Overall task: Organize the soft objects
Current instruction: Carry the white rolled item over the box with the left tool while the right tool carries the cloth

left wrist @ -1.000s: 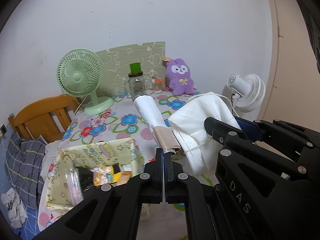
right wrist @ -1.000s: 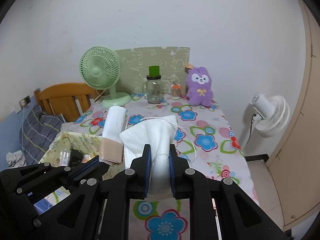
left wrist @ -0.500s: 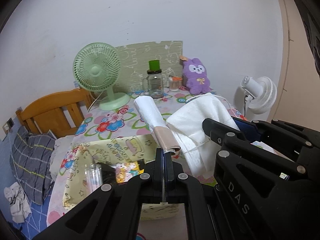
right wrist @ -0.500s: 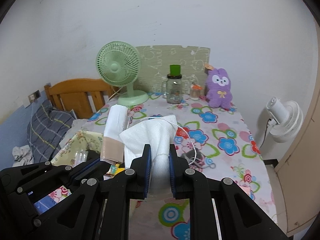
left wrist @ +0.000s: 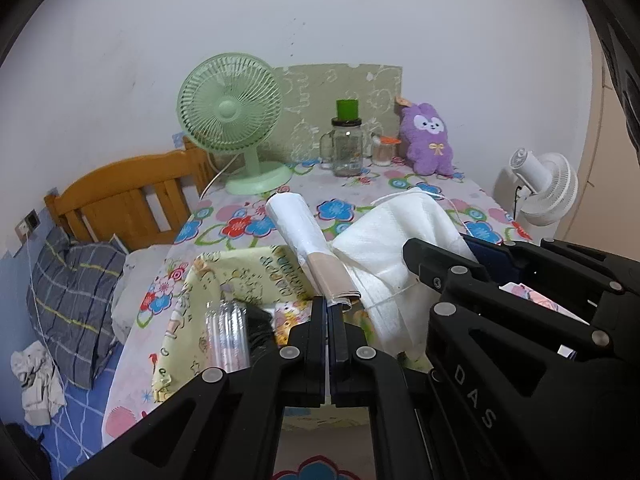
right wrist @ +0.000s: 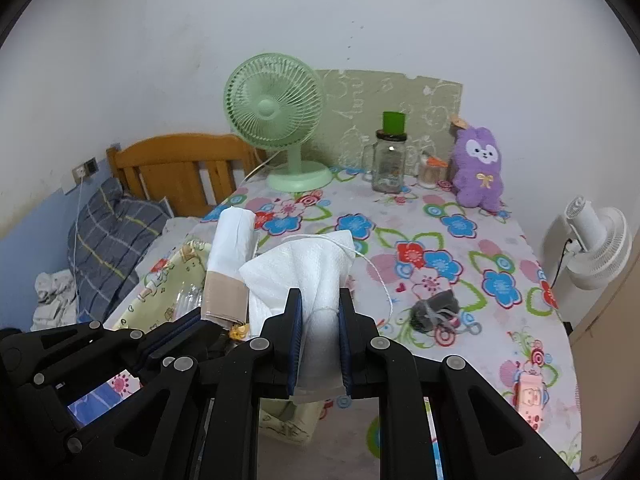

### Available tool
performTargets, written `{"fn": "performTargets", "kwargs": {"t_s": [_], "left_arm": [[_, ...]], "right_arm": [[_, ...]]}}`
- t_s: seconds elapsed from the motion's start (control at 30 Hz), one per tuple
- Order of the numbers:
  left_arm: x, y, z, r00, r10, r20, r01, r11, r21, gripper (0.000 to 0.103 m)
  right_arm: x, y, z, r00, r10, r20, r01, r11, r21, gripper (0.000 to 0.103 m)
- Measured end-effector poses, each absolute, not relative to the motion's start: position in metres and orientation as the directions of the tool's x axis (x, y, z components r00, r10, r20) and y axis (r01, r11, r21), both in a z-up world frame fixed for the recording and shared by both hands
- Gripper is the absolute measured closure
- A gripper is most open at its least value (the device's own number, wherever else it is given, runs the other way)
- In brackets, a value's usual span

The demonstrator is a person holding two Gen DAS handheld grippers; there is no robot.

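Observation:
My left gripper (left wrist: 330,304) is shut on the tan-banded end of a roll of white plastic bags (left wrist: 296,224), which sticks up and forward. Right beside it, my right gripper (right wrist: 319,300) is shut on a bundle of white tissue cloth (right wrist: 308,264) tied with thin string. Both loads hang above a yellow printed fabric box (left wrist: 240,268), seen again as the box (right wrist: 160,292) in the right wrist view. A clear plastic item (left wrist: 226,332) and a colourful pack lie inside. A purple plush toy (right wrist: 480,168) sits at the back of the flowered table (right wrist: 460,248).
A green desk fan (left wrist: 232,112), a glass jar with green lid (left wrist: 347,148) and a small jar stand at the back. A small grey bundle (right wrist: 436,308) lies on the table's right part. A white fan (right wrist: 596,240) stands off the right edge, a wooden bed (left wrist: 128,196) to the left.
Both grippers have moved left together with their loads, and now hang over the yellow box. The bed shows more at the left. Both grips are unchanged.

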State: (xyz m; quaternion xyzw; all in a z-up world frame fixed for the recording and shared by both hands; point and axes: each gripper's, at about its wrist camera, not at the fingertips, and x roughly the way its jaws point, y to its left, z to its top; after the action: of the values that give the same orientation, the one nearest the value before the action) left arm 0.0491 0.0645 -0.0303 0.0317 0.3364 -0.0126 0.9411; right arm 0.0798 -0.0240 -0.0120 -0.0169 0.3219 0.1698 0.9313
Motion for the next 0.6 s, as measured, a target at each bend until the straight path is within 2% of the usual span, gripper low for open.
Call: {"fn": "performTargets", "kwargs": {"t_s": [0.6], "left_arm": [[0.059, 0.100, -0.063, 0.697, 0.004, -0.717, -0.024, 1.000, -0.018, 0.103]], "right_arm": [[0.095, 0.018, -0.043, 0.657, 0.323, -0.681, -0.393, 0.918, 0.057, 0.084]]}}
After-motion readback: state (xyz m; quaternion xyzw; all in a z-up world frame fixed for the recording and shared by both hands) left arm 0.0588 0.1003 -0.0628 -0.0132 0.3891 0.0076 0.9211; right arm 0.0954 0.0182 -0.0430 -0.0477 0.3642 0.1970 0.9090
